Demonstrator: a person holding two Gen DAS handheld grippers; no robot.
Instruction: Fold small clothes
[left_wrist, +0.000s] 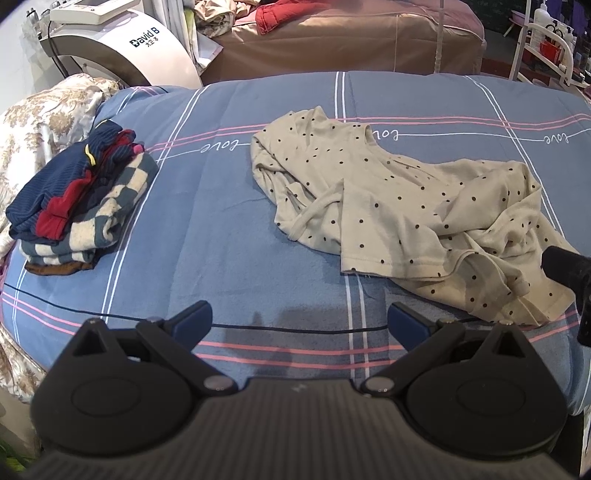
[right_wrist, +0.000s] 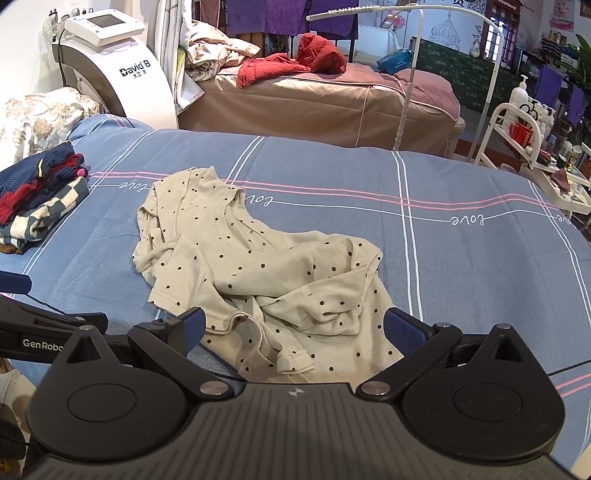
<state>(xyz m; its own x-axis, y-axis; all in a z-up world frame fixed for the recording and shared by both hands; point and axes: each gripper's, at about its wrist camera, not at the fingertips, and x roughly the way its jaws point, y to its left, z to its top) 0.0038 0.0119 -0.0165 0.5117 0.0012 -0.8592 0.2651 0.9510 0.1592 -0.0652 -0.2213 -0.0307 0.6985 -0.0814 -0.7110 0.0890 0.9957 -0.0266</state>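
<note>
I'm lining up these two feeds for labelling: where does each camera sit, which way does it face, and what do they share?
Left wrist: on the open left gripper, facing across the blue striped bedsheet with bare sheet between its fingers; the right gripper's black tip shows at the right edge.
Right wrist: on the open right gripper, over the crumpled beige polka-dot shirt; the left gripper shows at the left edge.
Shared: sheet, shirt, folded clothes stack, white machine.

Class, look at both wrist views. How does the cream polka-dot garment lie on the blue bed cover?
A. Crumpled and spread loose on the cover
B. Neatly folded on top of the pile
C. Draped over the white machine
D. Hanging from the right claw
A: the polka-dot garment lies rumpled and unfolded on the blue bed cover, apart from the folded pile, and both claws, left and right, are open and hold nothing.
</note>
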